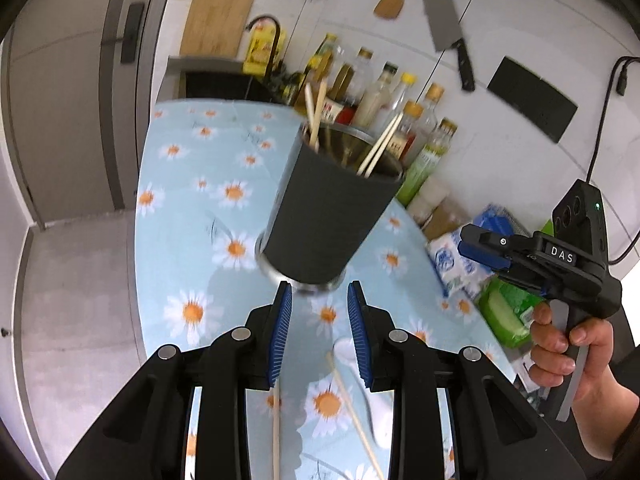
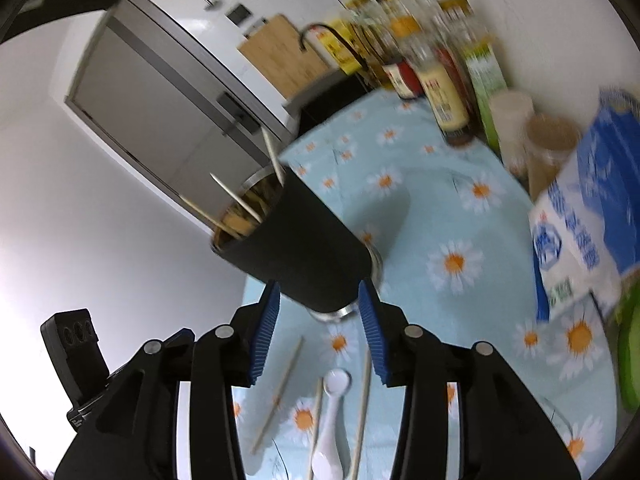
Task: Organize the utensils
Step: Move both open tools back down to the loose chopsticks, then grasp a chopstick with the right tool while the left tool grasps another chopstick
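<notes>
- The daisy-printed pale blue cloth on the surface [image 2: 460,216] lies under both tools; everything you need rests on it, so come down gently and avoid dragging the fabric.
- The tall black-sleeved steel utensil cup [image 2: 304,248] stands just ahead of the right tool [image 2: 320,320], its base beyond the blue pads, and some wooden chopsticks already lean inside it. In the left wrist view the same cup [image 1: 332,208] sits just ahead of the left tool [image 1: 319,330]. Steer clear of its rim as you reach, since it looks easy to tip.
- The right tool is released, pads apart with nothing between them. The left tool is also released, narrowly parted and empty.
- The white plastic spoon [image 2: 332,420] lies below the right tool's pads, bowl end towards the cup. I would take it at the handle's middle.
- The loose wooden chopsticks [image 2: 280,392] lie either side of the spoon, below the pads. They are thin and likely to roll, so lower the pads astride one stick, pinch squarely, lift it alone.
</notes>
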### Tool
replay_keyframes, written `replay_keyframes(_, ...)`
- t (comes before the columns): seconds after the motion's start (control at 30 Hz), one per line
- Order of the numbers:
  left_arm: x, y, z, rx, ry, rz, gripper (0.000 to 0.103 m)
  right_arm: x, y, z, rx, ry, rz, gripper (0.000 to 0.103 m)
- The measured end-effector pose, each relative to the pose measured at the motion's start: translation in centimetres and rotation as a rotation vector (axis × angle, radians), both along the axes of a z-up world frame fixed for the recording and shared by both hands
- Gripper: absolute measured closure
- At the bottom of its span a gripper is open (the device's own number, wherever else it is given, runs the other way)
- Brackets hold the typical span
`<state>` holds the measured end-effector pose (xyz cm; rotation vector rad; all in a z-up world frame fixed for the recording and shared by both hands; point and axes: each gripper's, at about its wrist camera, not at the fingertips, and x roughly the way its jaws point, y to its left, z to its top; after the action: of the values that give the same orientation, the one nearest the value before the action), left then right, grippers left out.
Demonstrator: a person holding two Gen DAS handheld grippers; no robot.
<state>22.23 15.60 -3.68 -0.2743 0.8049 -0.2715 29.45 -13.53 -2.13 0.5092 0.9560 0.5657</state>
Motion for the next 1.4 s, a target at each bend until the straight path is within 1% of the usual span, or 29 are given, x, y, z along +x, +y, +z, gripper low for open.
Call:
replay_keyframes(0.07, 0.0, 0.0, -1.1, 0.013, 0.046, -0.007, 0.075, 0.0, 0.4, -1.1, -0.030, 0.070, 0.012, 0.061)
replay_keyframes(0.17, 0.0, 0.1, -2.8, 0.018, 0.123, -0.019, 0.075, 0.0, 1.4, -2.3, -0.071, 0.148, 0.042, 0.061)
replay_keyframes(0.27, 0.0, 0.1, -4.0, 0.021, 0.165, -0.016, 0.075, 0.1, 2.0, -3.6, -0.110, 0.228, 0.044, 0.061)
replay_keyframes(0.3, -0.2, 0.2, -4.4, 0.007, 0.174, -0.009, 0.075, 0.1, 2.2, -3.9, -0.117, 0.242, 0.049, 0.061)
replay_keyframes(0.4, -0.4, 0.2, -5.4, 0.006, 0.209, -0.007, 0.075, 0.0, 3.1, -4.7, -0.165, 0.287, 0.069, 0.061)
replay_keyframes(0.5, -0.6, 0.2, -6.4, 0.009, 0.243, -0.015, 0.075, 0.0, 4.3, -5.7, -0.255, 0.329, 0.103, 0.061)
replay_keyframes(0.53, -0.6, 0.2, -6.8, 0.009, 0.256, -0.017, 0.075, -0.2, 5.1, -6.1, -0.290, 0.342, 0.130, 0.061)
replay_keyframes(0.63, -0.8, 0.5, -8.1, -0.001, 0.294, -0.014, 0.075, -0.3, 6.5, -7.4, -0.357, 0.397, 0.177, 0.061)
replay_keyframes(0.7, -0.8, 0.5, -8.5, -0.004, 0.312, -0.020, 0.075, -0.6, 7.4, -8.0, -0.409, 0.431, 0.206, 0.065)
replay_keyframes(0.8, -0.9, 0.6, -8.9, 0.006, 0.322, -0.030, 0.075, -0.7, 8.4, -8.6, -0.456, 0.467, 0.216, 0.071)
replay_keyframes(0.83, -0.9, 0.6, -9.0, 0.008, 0.327, -0.034, 0.075, -0.7, 8.7, -8.7, -0.465, 0.472, 0.217, 0.075)
replay_keyframes(0.9, -1.0, 0.9, -9.2, 0.005, 0.333, -0.044, 0.075, -0.6, 9.3, -8.8, -0.497, 0.471, 0.213, 0.078)
replay_keyframes(1.0, -1.0, 1.1, -9.7, -0.002, 0.347, -0.062, 0.075, -0.5, 10.1, -9.0, -0.548, 0.474, 0.212, 0.079)
replay_keyframes(1.07, -1.1, 1.3, -9.8, -0.001, 0.355, -0.072, 0.075, -0.4, 10.7, -9.3, -0.584, 0.490, 0.210, 0.080)
replay_keyframes(1.13, -1.3, 1.4, -9.9, -0.005, 0.356, -0.077, 0.075, -0.4, 11.0, -9.8, -0.605, 0.513, 0.205, 0.082)
replay_keyframes(1.27, -1.3, 1.7, -10.2, -0.015, 0.366, -0.095, 0.075, -0.5, 11.9, -9.9, -0.664, 0.499, 0.204, 0.087)
replay_keyframes(1.4, -1.0, 1.5, -9.8, -0.019, 0.361, -0.126, 0.075, -0.6, 12.4, -10.1, -0.697, 0.496, 0.211, 0.097)
